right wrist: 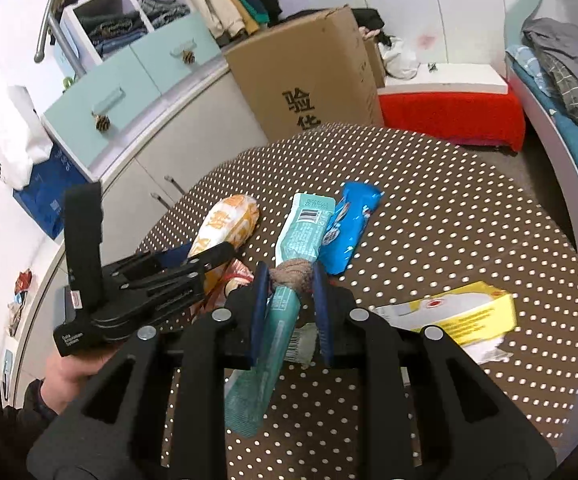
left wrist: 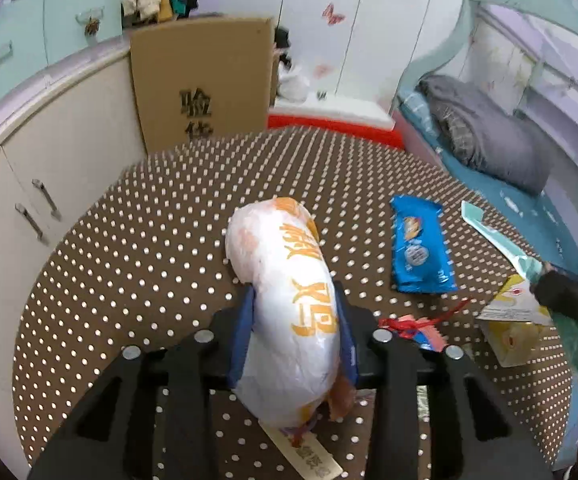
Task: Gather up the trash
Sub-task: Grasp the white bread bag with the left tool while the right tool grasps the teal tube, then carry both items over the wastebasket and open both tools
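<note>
On the brown dotted counter [left wrist: 137,240], the blue snack wrapper [left wrist: 421,248] serves as the landmark. To its left, the left gripper [left wrist: 295,308] has its blue fingers [left wrist: 245,320] pinching a puffy white bag with orange lettering [left wrist: 289,280], its far end toward the cardboard box [left wrist: 201,80]. Just right of the blue wrapper, the right gripper [right wrist: 291,280] pinches a long teal wrapper [right wrist: 305,224], crumpled at the grip, barcode end pointing away, with what may be a brownish scrap bunched on it. Further right lies a torn yellow-and-white carton [right wrist: 465,312], flat on the counter.
</note>
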`<state>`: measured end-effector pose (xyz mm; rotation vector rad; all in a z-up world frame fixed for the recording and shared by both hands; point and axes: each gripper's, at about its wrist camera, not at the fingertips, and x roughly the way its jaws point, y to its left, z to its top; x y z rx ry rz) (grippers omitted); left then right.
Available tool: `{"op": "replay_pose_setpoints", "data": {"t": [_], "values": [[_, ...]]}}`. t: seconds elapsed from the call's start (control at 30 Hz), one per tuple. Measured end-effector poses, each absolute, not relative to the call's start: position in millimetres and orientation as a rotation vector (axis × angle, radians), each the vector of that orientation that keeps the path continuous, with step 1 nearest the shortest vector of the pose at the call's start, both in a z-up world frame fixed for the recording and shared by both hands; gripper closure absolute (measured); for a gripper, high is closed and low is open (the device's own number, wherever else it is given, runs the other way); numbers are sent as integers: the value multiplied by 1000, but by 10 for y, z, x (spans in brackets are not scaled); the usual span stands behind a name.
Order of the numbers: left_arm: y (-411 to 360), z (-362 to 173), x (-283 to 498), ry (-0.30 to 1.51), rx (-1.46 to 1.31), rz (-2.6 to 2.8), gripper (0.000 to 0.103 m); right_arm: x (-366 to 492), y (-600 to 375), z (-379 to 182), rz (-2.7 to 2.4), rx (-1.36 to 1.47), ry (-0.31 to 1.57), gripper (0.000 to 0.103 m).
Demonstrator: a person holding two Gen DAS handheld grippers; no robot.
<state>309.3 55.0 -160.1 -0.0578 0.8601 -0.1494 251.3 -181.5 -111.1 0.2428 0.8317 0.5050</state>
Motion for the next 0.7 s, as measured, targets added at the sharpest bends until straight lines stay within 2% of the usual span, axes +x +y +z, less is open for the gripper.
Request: {"op": "replay_pose_setpoints", "data": {"t": [0.37, 0.7], "values": [[432, -976, 2632, 702, -57, -170, 68, 2324, -2277, -760, 460, 272, 710, 81], [-97, -539, 2338, 628, -26, -259, 68, 2015, -3092, -442, 372, 316, 586, 81]]}}
